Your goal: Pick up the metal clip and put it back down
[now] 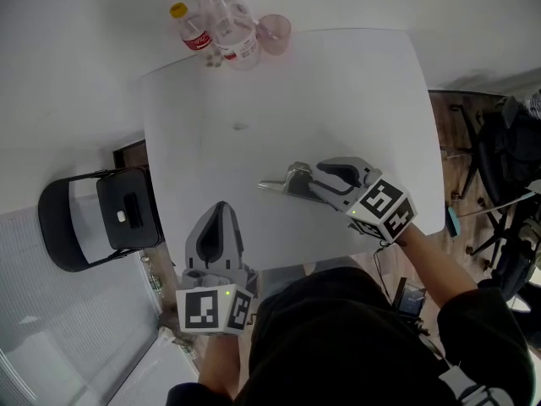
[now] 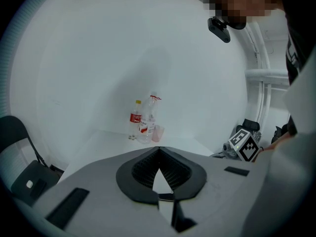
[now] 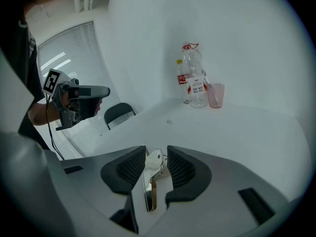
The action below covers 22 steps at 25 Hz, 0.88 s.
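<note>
On table (image 1: 355, 83), near half: clip (image 1: 279, 183), metal, lying on the top, one end between the jaws of the right gripper (image 1: 303, 183).

Right gripper: jaws spread to either side of the clip; a gap shows at the right pad (image 3: 180, 169), so no pinch. Clip judged set down, or nearly so.

Left gripper (image 1: 221, 210): held at the near table edge, well apart from the clip; jaws pressed together at the tips, nothing between them.

Far edge: two bottles (image 1: 221, 24) and a cup (image 1: 275, 32), well clear. Chair (image 1: 101, 218) beside the table.

Risks, as judged:
- Clip may catch on the left pad (image 3: 132, 168), which it sits close against, and get dragged or flipped when the gripper backs off.
- Withdrawal at a slant could sweep the clip along the smooth top.
- If the clip is not quite flat, it may tip or skid on release.
</note>
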Each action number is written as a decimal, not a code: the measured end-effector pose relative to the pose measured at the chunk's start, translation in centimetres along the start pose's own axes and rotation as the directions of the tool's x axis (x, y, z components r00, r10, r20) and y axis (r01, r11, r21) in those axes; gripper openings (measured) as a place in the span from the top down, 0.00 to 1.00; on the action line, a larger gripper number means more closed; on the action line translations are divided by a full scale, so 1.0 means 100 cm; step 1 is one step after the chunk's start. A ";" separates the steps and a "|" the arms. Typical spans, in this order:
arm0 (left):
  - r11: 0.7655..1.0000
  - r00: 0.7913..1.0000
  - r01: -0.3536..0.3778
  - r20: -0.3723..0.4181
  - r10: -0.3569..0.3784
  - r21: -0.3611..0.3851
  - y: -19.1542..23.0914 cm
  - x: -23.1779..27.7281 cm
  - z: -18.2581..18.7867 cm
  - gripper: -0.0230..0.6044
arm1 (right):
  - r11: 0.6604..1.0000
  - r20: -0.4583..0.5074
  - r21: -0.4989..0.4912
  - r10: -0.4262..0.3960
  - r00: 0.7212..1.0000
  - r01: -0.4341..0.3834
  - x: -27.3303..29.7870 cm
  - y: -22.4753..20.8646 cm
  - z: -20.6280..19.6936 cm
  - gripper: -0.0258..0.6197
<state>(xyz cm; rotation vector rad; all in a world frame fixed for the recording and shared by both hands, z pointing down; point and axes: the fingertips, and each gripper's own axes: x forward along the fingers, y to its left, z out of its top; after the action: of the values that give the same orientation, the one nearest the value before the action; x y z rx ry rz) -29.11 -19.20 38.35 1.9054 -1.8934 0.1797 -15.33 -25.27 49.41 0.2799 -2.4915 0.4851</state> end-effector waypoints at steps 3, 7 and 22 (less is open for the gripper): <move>1.000 1.000 -0.002 -0.009 0.002 -0.003 0.004 0.003 -0.002 0.94 | 1.000 -0.036 0.010 0.011 0.999 -0.010 0.010 -0.003 -0.012 0.73; 1.000 1.000 0.003 -0.019 -0.003 -0.002 0.007 0.008 -0.004 0.94 | 0.999 -0.078 0.027 0.025 0.997 -0.023 0.023 -0.007 -0.025 0.73; 1.000 0.999 -0.009 -0.047 0.008 -0.017 0.031 0.019 -0.009 0.94 | 0.995 -0.166 0.066 0.089 0.982 -0.079 0.055 -0.001 -0.045 0.73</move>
<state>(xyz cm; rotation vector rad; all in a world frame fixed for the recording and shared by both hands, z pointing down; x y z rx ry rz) -31.83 -20.44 40.58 1.8664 -1.8666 0.2083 -17.52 -24.09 56.04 0.1499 -2.3333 0.5924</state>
